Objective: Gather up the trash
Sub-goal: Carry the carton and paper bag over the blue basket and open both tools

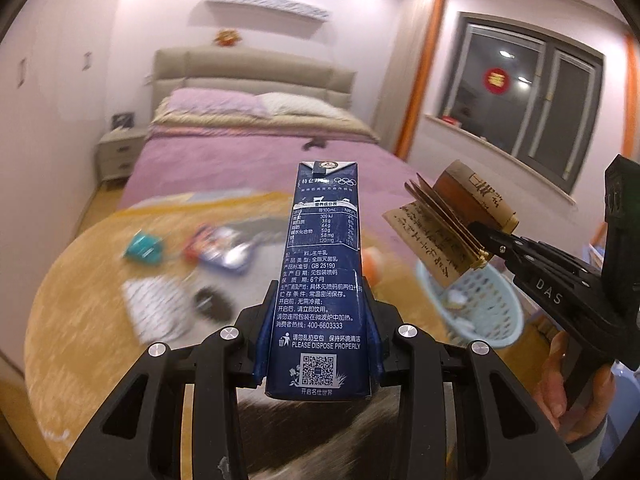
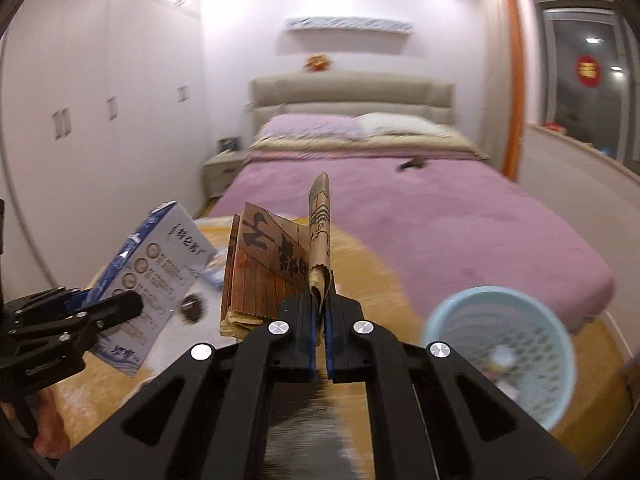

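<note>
The left gripper (image 1: 320,312) is raised, its jaws part-way apart and clamped on the sides of a milk carton (image 1: 320,264) that stands along its fingers. The right gripper (image 2: 320,312) has its jaws pressed almost together, pinching a brown paper bag (image 2: 276,276). A hand (image 1: 572,388), probably the right one, grips its handle.

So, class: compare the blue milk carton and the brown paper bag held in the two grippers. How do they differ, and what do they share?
The milk carton is dark blue with white print; the paper bag is brown with black lettering. The carton keeps a rigid box shape; the bag is folded flat and creased. The left gripper clamps the carton's sides; the right gripper pinches the bag's edge. Both are held up off the rug, near the blue basket.
</note>
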